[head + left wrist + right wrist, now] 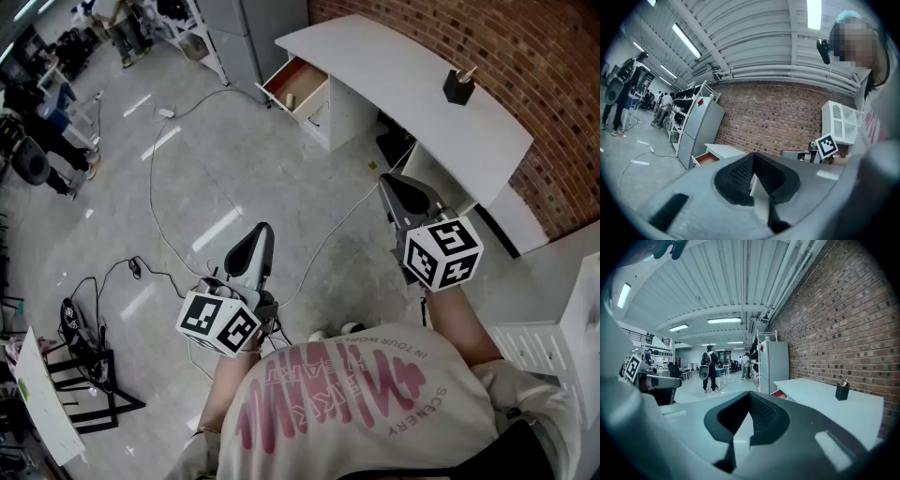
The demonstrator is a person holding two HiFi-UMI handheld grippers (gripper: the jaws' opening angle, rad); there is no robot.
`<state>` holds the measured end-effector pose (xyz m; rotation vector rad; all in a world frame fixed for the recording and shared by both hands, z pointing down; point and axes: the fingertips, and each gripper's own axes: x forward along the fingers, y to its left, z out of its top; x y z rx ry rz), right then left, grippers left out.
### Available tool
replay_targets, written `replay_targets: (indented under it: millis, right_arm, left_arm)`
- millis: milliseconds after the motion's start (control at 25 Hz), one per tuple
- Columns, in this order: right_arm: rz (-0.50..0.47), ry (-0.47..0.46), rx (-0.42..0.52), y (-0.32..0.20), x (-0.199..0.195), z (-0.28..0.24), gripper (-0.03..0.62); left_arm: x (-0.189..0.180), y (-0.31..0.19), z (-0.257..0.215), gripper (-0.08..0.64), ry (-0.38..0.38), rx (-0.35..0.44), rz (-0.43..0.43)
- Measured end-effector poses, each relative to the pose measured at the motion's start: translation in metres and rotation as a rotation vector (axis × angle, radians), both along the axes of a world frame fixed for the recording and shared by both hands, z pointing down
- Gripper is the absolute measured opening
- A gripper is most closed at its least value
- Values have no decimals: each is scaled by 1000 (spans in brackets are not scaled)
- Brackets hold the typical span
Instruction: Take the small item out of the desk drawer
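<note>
The white desk stands against the brick wall, several steps ahead. Its wooden drawer is pulled open at the left end, and a small pale item lies inside. The open drawer also shows in the left gripper view and, as a sliver, in the right gripper view. My left gripper is shut and empty, held over the floor far from the desk. My right gripper is also shut with nothing in it, pointing toward the desk's right part. From their own cameras, the left gripper and right gripper show jaws closed together.
A black pen holder sits on the desk top. A grey cabinet stands left of the drawer. Cables run across the floor. A black stand is at lower left, a white shelf unit at right, and people far left.
</note>
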<state>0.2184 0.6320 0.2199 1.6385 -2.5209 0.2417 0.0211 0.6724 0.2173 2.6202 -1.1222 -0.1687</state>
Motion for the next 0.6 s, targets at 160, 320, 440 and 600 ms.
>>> replay_targets:
  millis: [160,320,440,600]
  right_arm:
    - [10,-14,0,-4,-7,-5,14]
    - [20,-21,14,-8,-19,-9,13]
    - [32,-71,3,-7,-25,-6,13]
    - [13,-187,-23,-10,-38,3,14]
  left_arm:
    - [-9,-4,-5,3,3,3,11]
    - [-21,-11,-11,3,9,14,26]
    - [-30,-13,-13,3,28,25,48]
    - [-40,-17,-13,3,52,58,63]
